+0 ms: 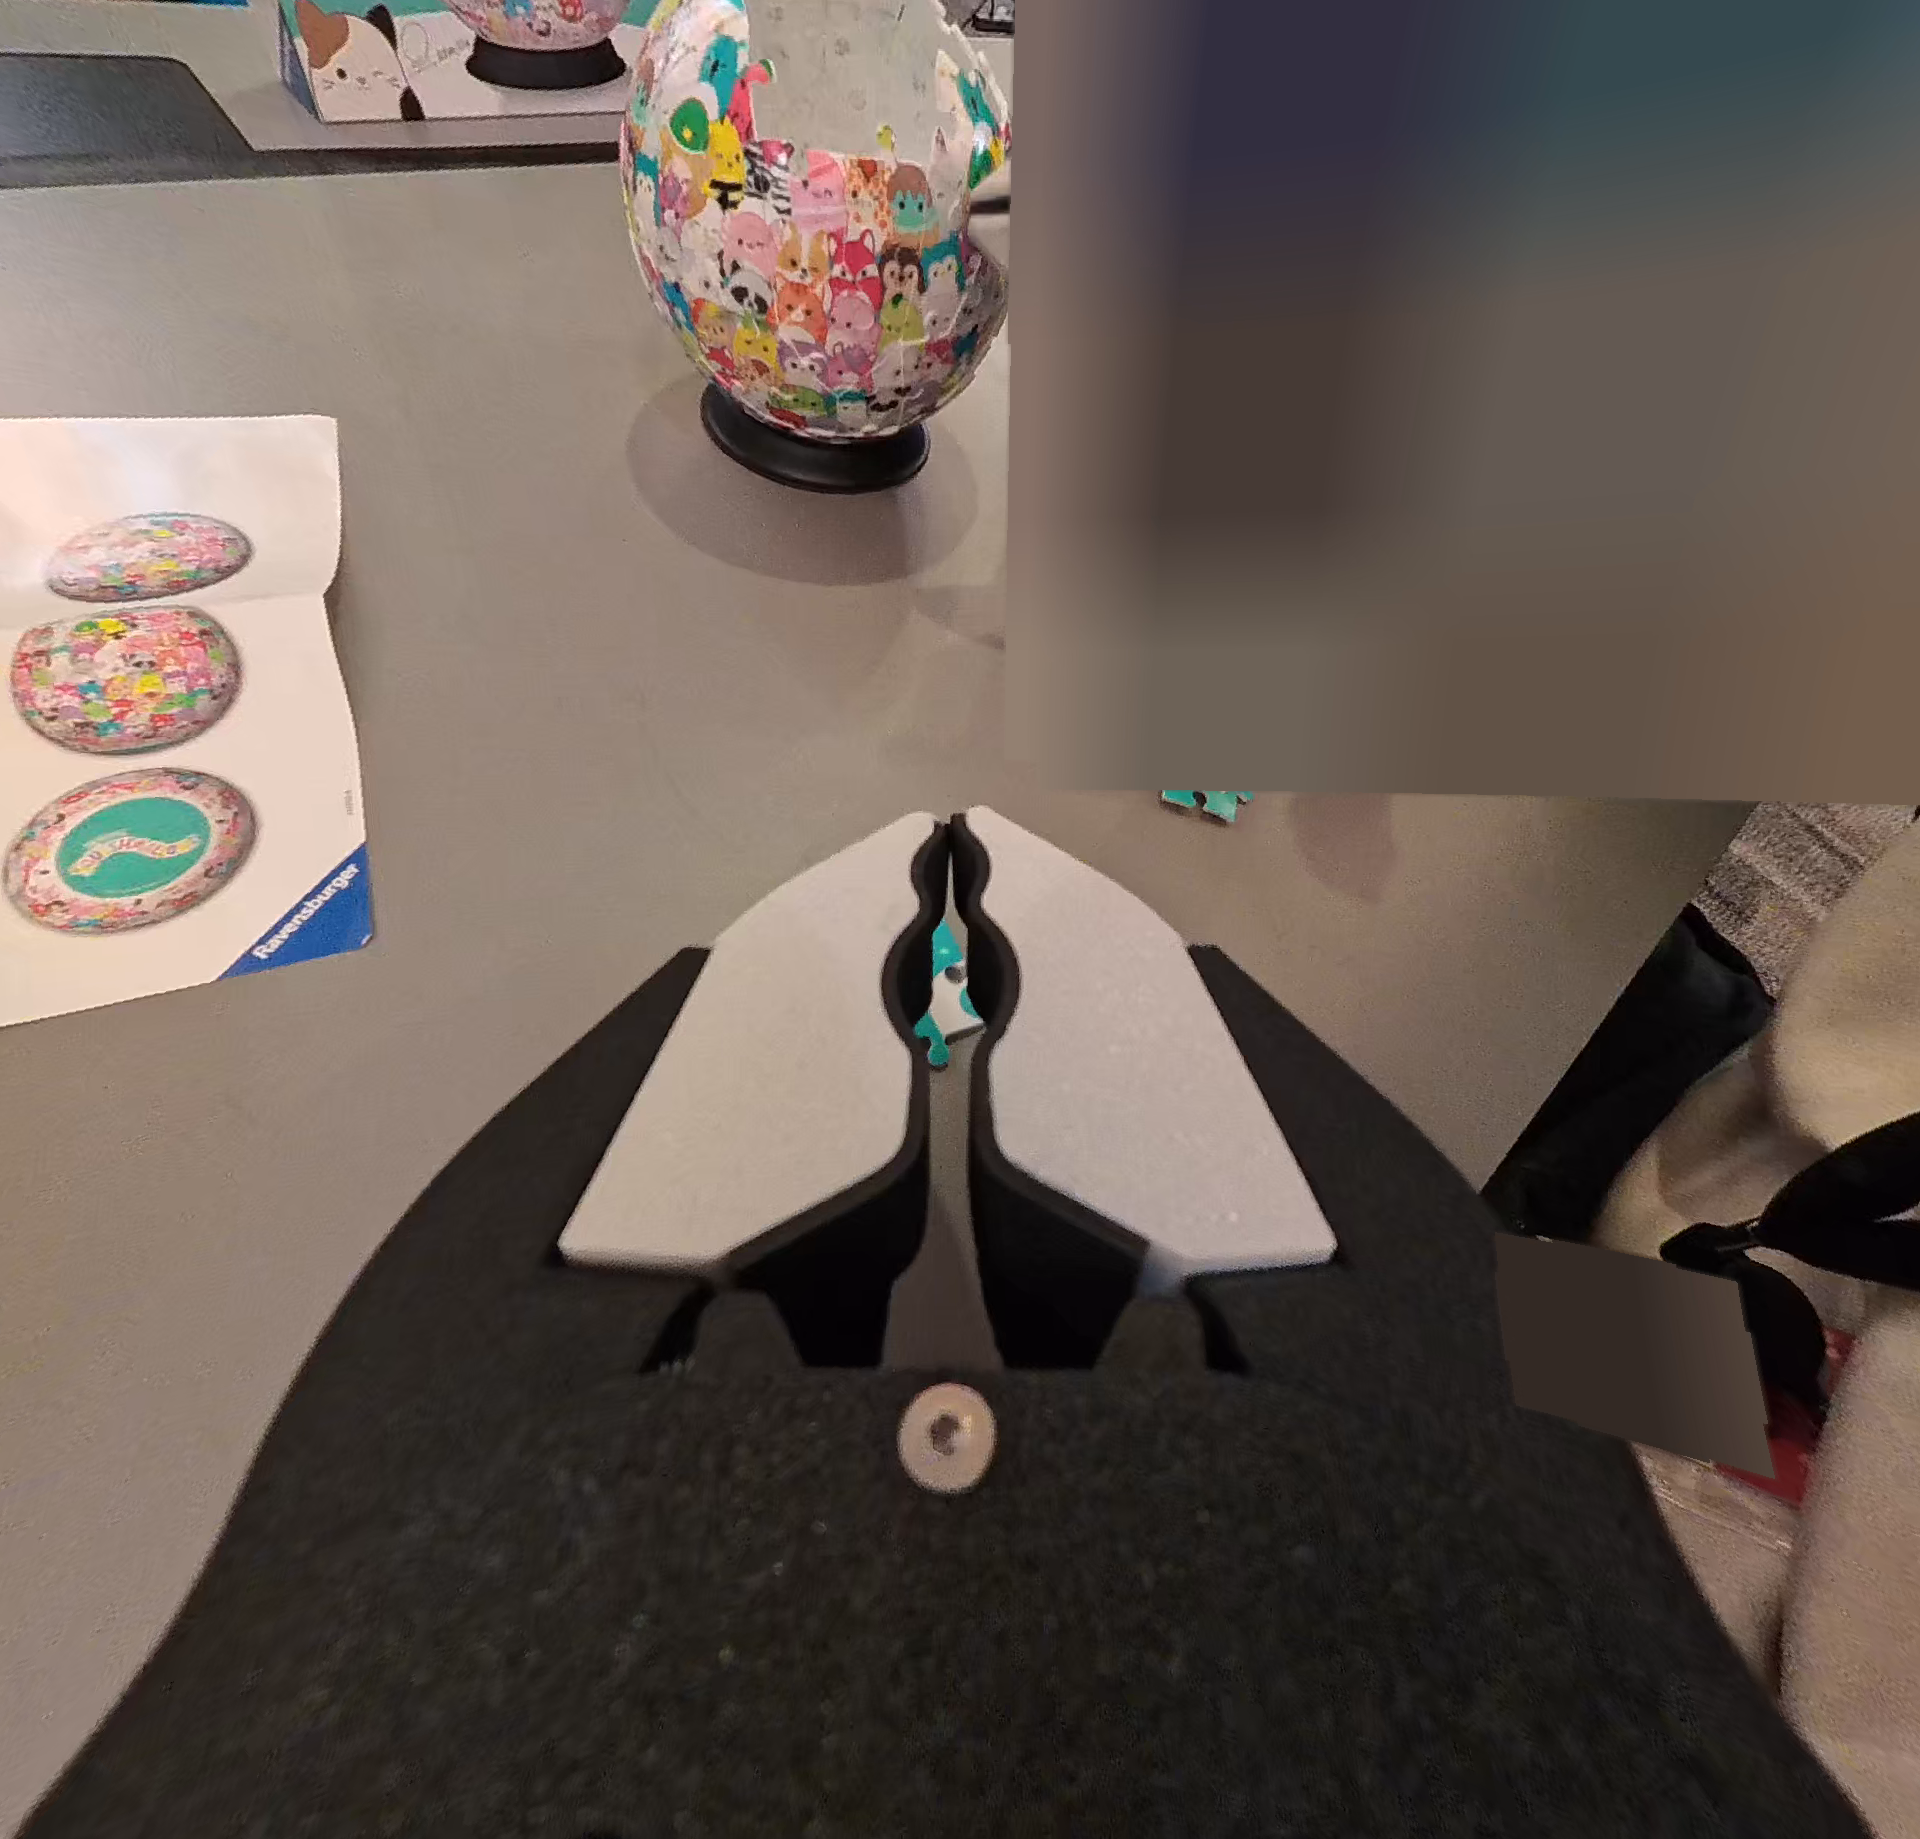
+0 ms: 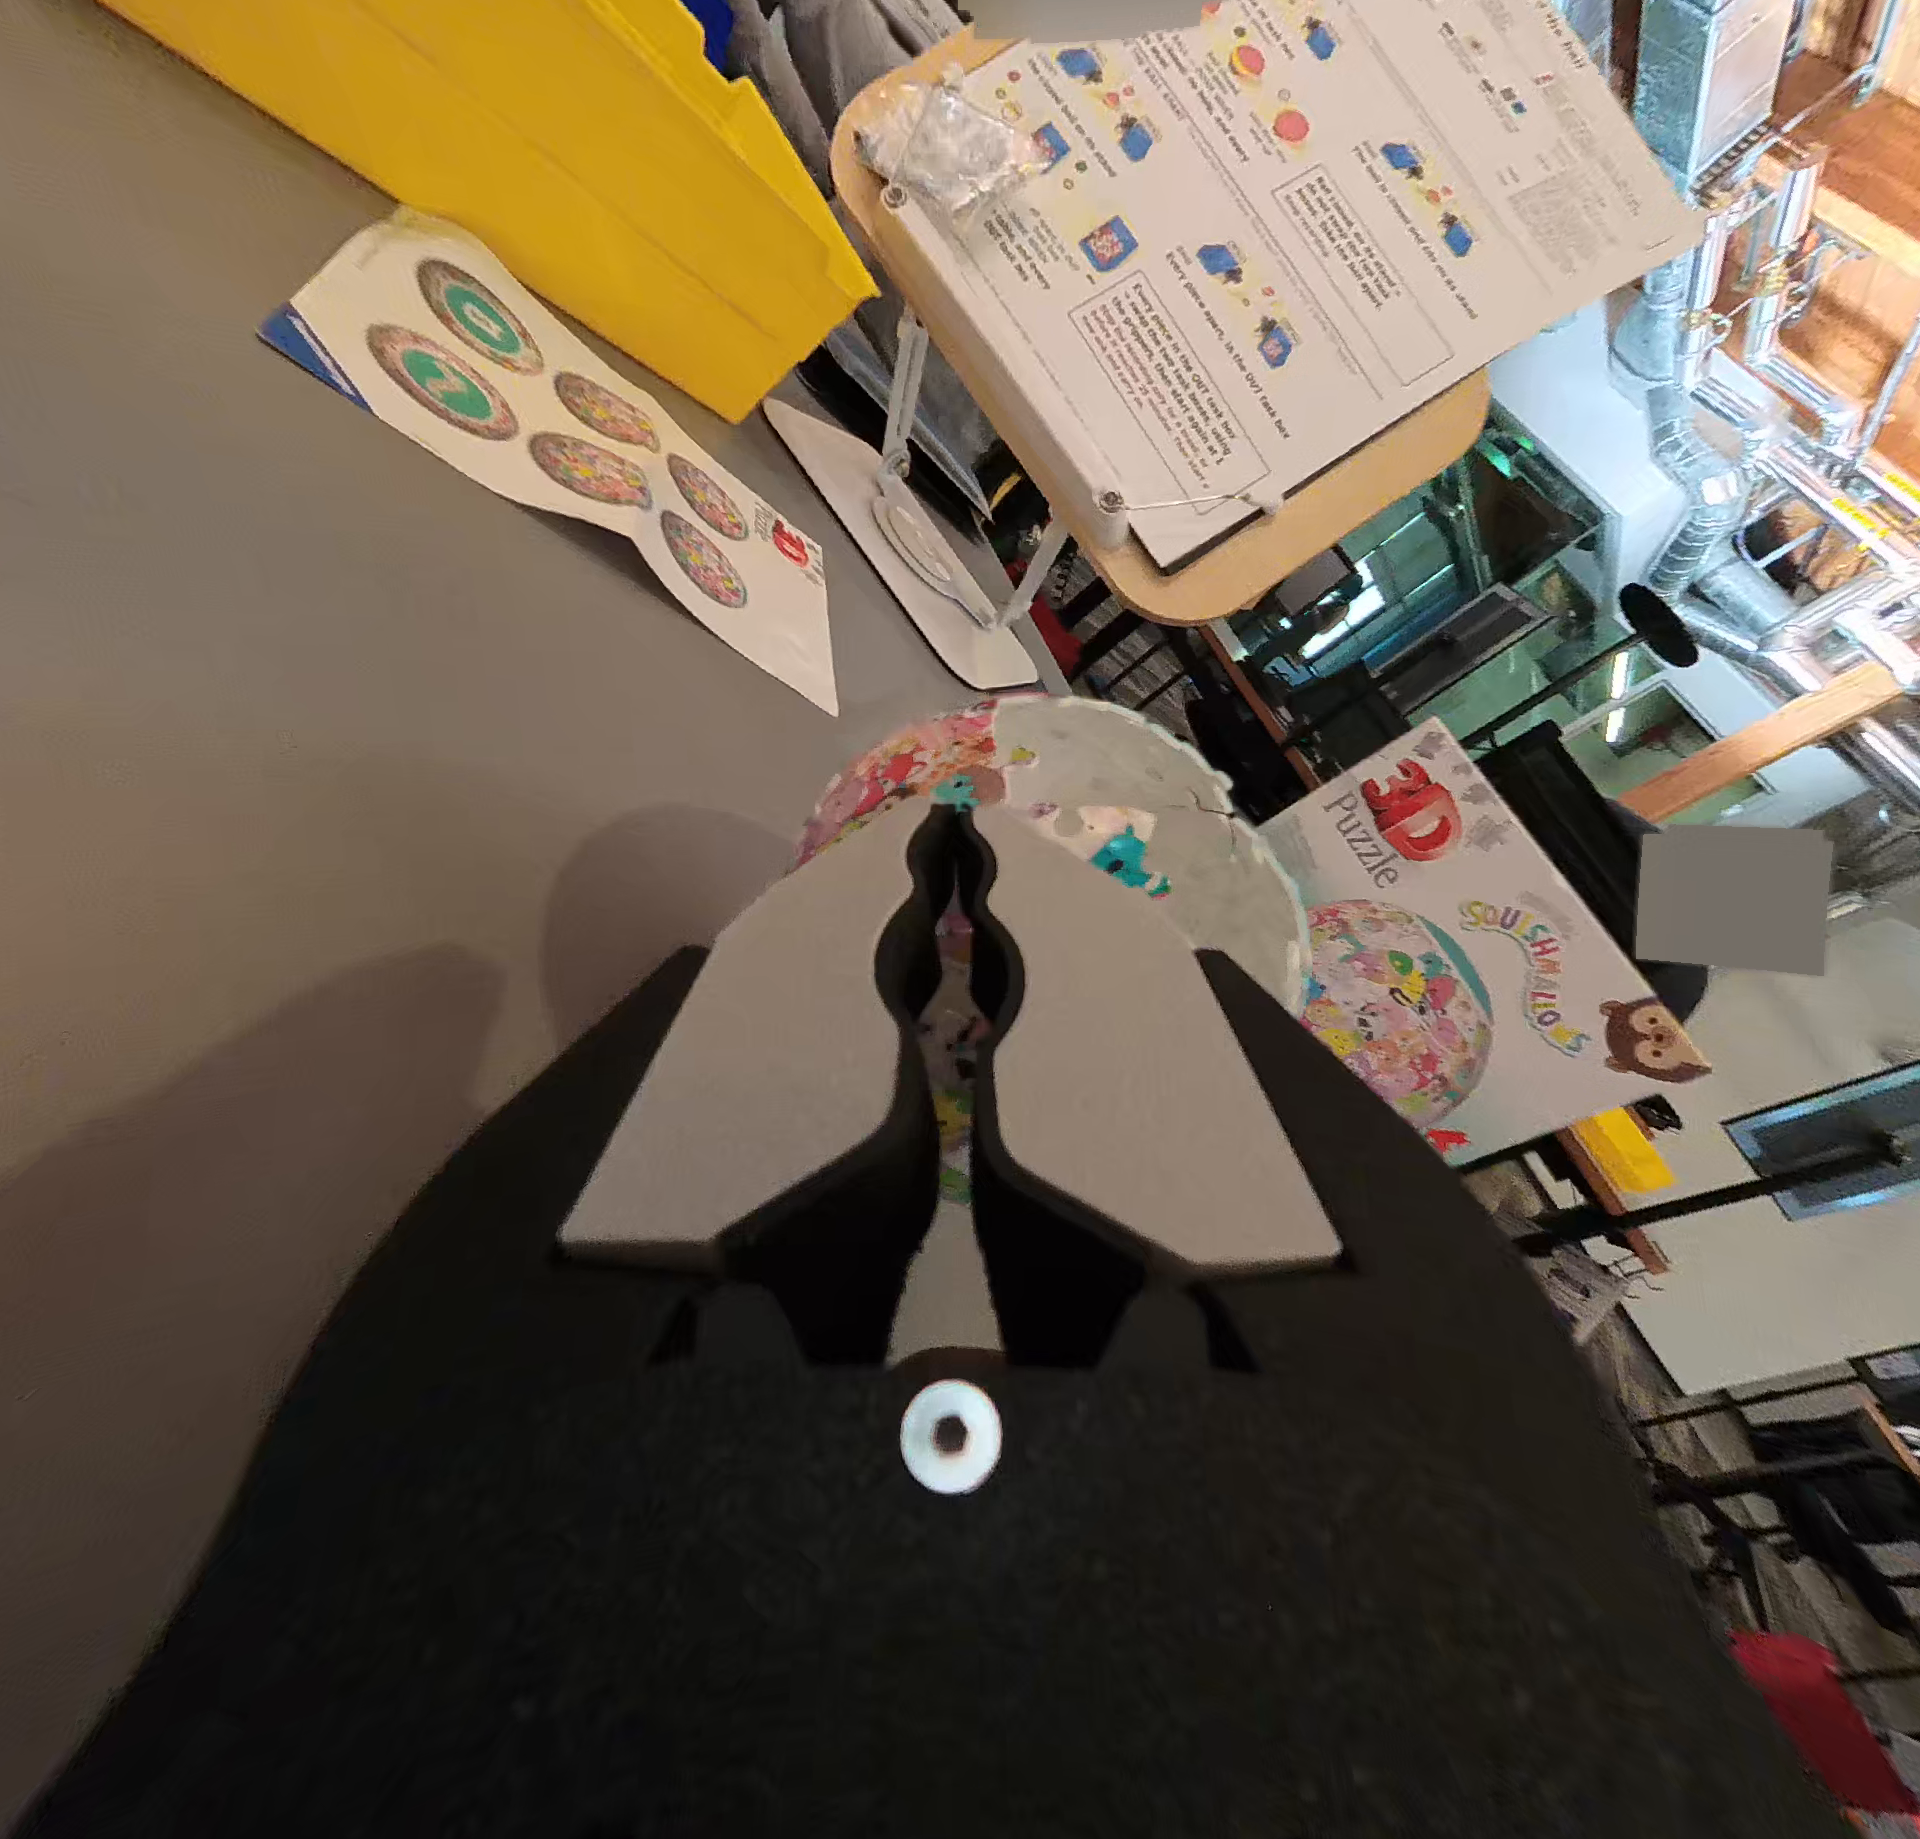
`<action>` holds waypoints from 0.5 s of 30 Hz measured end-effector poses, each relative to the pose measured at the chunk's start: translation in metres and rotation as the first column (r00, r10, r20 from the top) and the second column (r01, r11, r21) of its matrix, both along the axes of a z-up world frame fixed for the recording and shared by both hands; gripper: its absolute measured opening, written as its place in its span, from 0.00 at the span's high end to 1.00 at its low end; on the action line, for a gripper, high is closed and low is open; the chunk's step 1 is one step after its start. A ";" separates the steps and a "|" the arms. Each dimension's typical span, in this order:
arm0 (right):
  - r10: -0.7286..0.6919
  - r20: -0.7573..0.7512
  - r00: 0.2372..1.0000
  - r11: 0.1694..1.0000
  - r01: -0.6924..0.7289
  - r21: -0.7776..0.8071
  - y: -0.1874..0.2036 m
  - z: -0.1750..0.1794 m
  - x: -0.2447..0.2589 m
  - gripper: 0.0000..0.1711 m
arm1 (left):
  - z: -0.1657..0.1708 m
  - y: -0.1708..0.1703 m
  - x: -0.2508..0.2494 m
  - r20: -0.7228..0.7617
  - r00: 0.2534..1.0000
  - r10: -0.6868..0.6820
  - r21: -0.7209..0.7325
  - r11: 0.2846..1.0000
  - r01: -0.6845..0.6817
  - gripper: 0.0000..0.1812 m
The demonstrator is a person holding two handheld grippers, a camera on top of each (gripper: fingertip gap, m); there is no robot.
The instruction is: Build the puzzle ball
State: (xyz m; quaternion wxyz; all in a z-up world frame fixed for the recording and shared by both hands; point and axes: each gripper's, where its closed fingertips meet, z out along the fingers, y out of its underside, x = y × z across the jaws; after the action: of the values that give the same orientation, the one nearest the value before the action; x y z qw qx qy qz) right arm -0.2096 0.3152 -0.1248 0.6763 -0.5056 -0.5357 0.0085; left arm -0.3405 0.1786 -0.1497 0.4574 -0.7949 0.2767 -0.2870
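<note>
bare grey table (image 1: pixel 499 355) lies left of the puzzle ball (image 1: pixel 810 220); leaflet (image 1: pixel 177 709) farther left.

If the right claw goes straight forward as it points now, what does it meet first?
Probably the puzzle ball: the right claw, shut, points at its open edge, and the ball fills the view just beyond the tips. Depth is unclear.

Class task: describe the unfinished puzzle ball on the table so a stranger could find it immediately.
Start at the grey table. Beyond the illustrated leaflet stands the puzzle ball on a black ring stand. Unlike the printed balls on the box behind it, it has a gaping hole showing its white inside.
</note>
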 end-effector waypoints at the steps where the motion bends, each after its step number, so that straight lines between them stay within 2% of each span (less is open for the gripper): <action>1: -0.005 0.008 1.000 1.000 0.005 -0.005 0.001 -0.002 0.000 1.00 | 0.000 0.000 0.000 -0.004 1.000 0.001 0.000 1.000 -0.001 1.00; 15: -0.006 -0.007 1.000 0.999 0.005 -0.043 0.003 -0.003 0.000 1.00 | 0.003 0.000 -0.002 0.034 0.999 0.010 -0.012 1.000 -0.010 1.00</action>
State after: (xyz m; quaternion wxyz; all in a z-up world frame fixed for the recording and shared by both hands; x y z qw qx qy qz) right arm -0.2093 0.3181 -0.1279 0.6672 -0.5213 -0.5317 0.0198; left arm -0.3424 0.1790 -0.1468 0.4588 -0.7939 0.2630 -0.3000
